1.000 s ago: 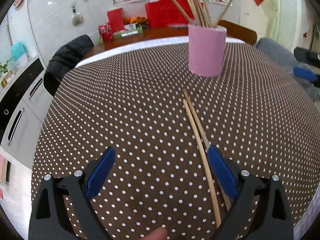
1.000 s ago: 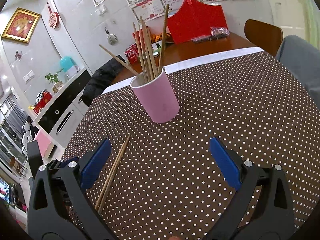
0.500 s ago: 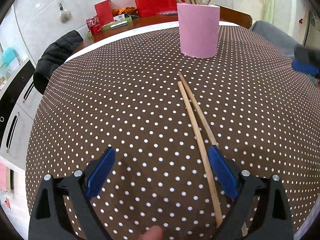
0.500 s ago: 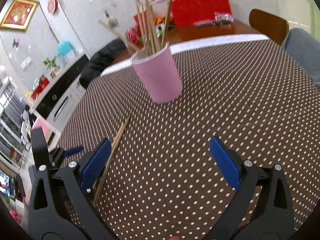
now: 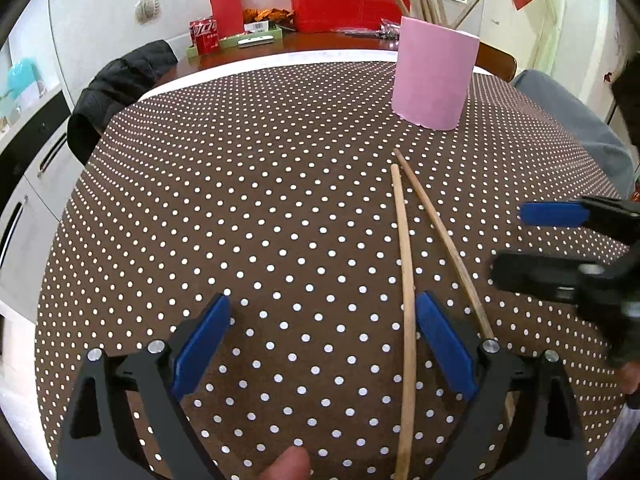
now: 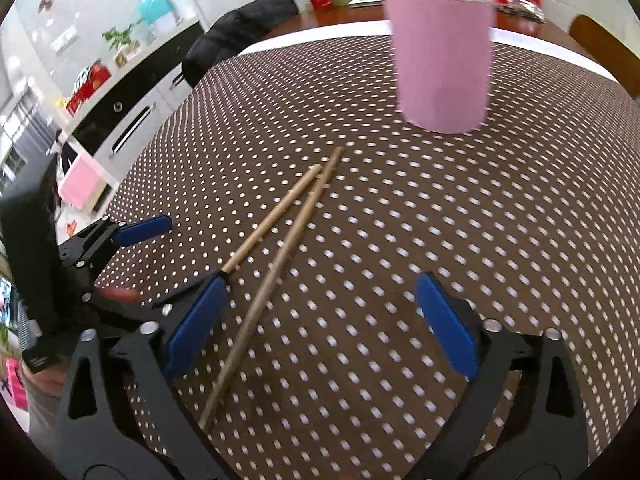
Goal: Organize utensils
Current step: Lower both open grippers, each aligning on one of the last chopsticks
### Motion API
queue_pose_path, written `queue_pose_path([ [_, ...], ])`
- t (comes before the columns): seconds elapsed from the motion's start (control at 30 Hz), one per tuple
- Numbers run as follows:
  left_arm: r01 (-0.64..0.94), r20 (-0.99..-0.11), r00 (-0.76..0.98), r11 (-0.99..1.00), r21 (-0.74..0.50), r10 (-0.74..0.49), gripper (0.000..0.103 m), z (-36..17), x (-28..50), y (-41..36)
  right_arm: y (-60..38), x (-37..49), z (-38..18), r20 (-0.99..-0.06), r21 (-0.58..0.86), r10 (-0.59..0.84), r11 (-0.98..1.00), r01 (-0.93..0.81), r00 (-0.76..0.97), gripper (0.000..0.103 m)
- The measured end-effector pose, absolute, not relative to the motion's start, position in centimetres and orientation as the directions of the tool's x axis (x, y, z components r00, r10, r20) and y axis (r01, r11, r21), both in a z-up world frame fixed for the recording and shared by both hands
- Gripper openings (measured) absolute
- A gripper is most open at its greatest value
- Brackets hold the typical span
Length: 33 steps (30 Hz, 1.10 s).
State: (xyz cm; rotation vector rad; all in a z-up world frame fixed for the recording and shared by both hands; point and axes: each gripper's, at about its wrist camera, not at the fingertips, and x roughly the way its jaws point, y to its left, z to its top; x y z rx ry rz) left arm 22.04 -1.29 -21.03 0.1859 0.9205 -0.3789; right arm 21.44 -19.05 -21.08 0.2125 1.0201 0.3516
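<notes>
Two wooden chopsticks (image 5: 406,280) (image 6: 280,258) lie side by side on the brown dotted tablecloth (image 5: 240,220), their far tips toward a pink cup (image 5: 434,76) (image 6: 444,60) that holds several more chopsticks. My left gripper (image 5: 324,344) is open low over the cloth. One chopstick runs just inside its right pad and the other passes under that finger. My right gripper (image 6: 322,320) hovers over the same pair, its jaws closing. One chopstick lies between them near the left pad, untouched. Each gripper shows in the other's view: the right gripper (image 5: 516,240) and the left gripper (image 6: 172,256).
A black jacket (image 5: 116,84) hangs on a chair at the table's far left edge. A cola can (image 5: 205,36), a green tray and red bags stand on a wooden table behind. A person's grey-clad leg (image 5: 572,120) lies along the right edge. Cabinets (image 6: 120,116) line the left.
Both grippers have come down toward the chopsticks. The right one swung left, so the pair now lies under its jaws, and it has entered the left wrist view.
</notes>
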Motion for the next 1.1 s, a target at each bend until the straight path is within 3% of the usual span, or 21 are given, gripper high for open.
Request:
queue_pose_path([
  [0.2, 0.413, -0.806, 0.542, 0.911, 0.008, -0.239, 0.092, -21.2, 22.2, -1.5, -16.4, 22.5, -21.4, -0.825, 0.166, 0.271, 0.955, -0.245, 0.497, 0.069],
  [0.27, 0.426, -0.806, 0.541, 0.905, 0.013, -0.243, 0.092, -21.2, 21.8, -1.7, -16.3, 22.4, -21.5, -0.835, 0.093, 0.226, 0.957, -0.276, 0.503, 0.055],
  [0.43, 0.419, -0.804, 0.540, 0.908, -0.001, -0.249, 0.092, -21.2, 21.8, -1.8, -18.8, 21.6, -21.5, -0.843, 0.086, 0.222, 0.955, -0.284, 0.490, 0.054],
  [0.7, 0.464, -0.817, 0.548, 0.878, 0.119, -0.179, 0.092, -20.6, 22.7, -4.4, -19.6, 21.8, -21.4, -0.835, 0.152, 0.281, 0.944, -0.292, 0.474, 0.054],
  [0.77, 0.482, -0.819, 0.548, 0.865, 0.142, -0.171, 0.092, -20.4, 23.1, -4.9, -18.1, 21.5, -21.3, -0.825, 0.156, 0.304, 0.933, -0.325, 0.477, 0.039],
  [0.9, 0.497, -0.828, 0.528, 0.860, 0.119, -0.190, 0.092, -20.4, 23.8, -4.6, -17.6, 20.7, -21.5, -0.798, 0.219, 0.420, 0.870, -0.441, 0.433, 0.036],
  [1.1, 0.489, -0.831, 0.511, 0.869, 0.073, -0.218, 0.092, -20.5, 24.4, -3.5, -18.1, 20.9, -21.8, -0.799, 0.209, 0.369, 0.910, -0.357, 0.474, 0.034],
])
